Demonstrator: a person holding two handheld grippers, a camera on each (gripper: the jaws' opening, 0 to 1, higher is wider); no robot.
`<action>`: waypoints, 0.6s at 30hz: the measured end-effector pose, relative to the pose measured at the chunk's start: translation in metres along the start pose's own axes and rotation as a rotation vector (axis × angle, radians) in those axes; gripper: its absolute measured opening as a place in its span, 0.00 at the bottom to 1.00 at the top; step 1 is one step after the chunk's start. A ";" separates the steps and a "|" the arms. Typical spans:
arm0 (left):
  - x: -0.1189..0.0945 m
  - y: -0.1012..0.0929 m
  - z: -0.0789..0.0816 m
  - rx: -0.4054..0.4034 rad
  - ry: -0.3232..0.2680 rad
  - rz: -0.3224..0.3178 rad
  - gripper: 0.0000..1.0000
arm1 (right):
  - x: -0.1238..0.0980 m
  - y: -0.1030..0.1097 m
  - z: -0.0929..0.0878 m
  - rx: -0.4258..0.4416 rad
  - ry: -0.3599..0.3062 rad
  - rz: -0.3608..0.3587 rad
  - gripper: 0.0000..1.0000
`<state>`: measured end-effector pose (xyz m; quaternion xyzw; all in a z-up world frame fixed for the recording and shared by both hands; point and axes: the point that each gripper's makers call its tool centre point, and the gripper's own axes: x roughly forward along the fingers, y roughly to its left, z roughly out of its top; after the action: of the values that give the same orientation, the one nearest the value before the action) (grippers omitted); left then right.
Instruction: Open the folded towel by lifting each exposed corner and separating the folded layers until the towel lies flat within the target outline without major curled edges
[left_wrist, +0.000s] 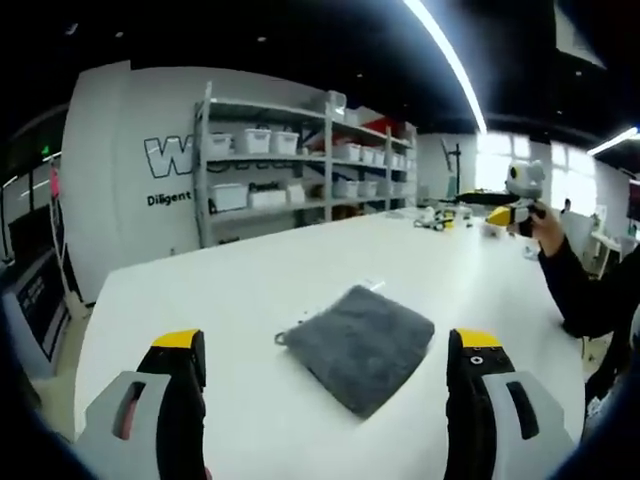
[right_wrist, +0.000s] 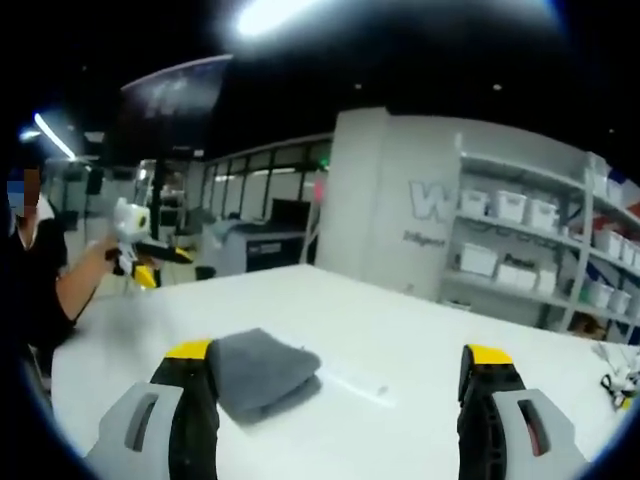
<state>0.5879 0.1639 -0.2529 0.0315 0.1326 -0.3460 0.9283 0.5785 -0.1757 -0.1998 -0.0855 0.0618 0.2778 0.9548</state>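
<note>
Towel (left_wrist: 358, 346): grey, folded, lying on the white table (left_wrist: 250, 290), well in from every edge. In left gripper view it sits diamond-wise, one corner pointing at the camera; small loop or tag sticks out at its left corner. In right gripper view the towel (right_wrist: 262, 372) shows stacked layers, fold edge toward the cam; its near-left part is hidden behind the left jaw.
Left gripper (left_wrist: 325, 365): jaws wide apart, yellow tips, nothing between them; held above the table short of the towel, not touching it. Jaw bases cut off by the picture bottom.
Right gripper (right_wrist: 340, 385): jaws spread wide, holding nothing; the towel lies close by the left jaw, contact can't tell. It also shows in left gripper view, far right (left_wrist: 512, 212), held in a person's hand (left_wrist: 545, 228); blurred, jaw gap not readable there.
Left gripper from other side (right_wrist: 150, 262): far left of right gripper view, motion-blurred, yellow bits just visible.
Person (right_wrist: 40, 280): dark sleeve, at the table's edge; mostly cut off by the frame.
Shelves (left_wrist: 300, 160): by the wall beyond the far edge, w/ white bins; contents too small to tell.
Wall lettering (left_wrist: 165, 155): partly hidden by the shelves, not fully legible.
Far end of table: small clutter (left_wrist: 438, 220), too small to identify.
</note>
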 end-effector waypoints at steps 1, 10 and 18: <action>0.000 -0.001 0.001 -0.004 -0.007 -0.001 0.97 | 0.001 -0.002 -0.001 0.003 0.005 -0.005 1.00; 0.021 0.001 -0.023 -0.087 0.039 -0.034 0.96 | 0.027 0.007 -0.017 0.032 0.013 0.013 1.00; 0.030 -0.002 -0.037 -0.105 0.073 -0.056 0.95 | 0.032 0.012 -0.029 0.026 0.051 0.043 1.00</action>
<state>0.6001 0.1494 -0.2966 -0.0084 0.1851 -0.3628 0.9132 0.5964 -0.1549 -0.2348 -0.0787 0.0915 0.2950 0.9478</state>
